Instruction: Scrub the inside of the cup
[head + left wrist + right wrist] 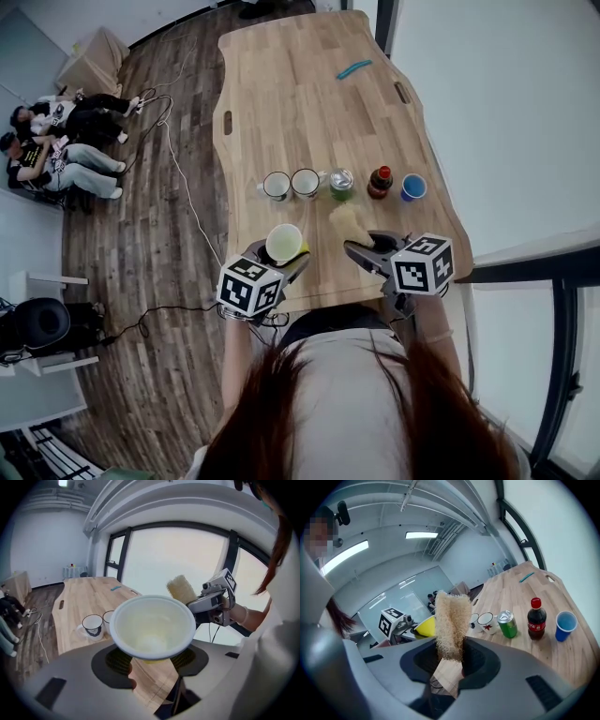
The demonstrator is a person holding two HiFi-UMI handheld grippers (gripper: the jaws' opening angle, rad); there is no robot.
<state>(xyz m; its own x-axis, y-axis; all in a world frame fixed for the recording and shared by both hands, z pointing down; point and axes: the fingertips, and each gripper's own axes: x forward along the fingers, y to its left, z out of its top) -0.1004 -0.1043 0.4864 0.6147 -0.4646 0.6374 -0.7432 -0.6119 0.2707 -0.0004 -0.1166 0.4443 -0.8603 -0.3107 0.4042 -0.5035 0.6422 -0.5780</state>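
Low in the head view, our left gripper (277, 259) held the cup (284, 243) between wide-set fingers (118, 661). Just right of it, the right gripper (367, 251) pinched a loofah scrubber (345, 221) — not yet inside. Next, we judged, the scrubber had to enter the cup's mouth.

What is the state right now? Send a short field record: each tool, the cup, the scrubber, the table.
left tool: shut on the cup, held over the table's near edge
cup: yellow outside, pale inside, nothing visible in it
right tool: shut on the loofah scrubber, which sticks out past the jaws
scrubber and cup: apart, scrubber not yet inside
on table: white mugs, green can, cola bottle and blue cup in a row; teal item at far end
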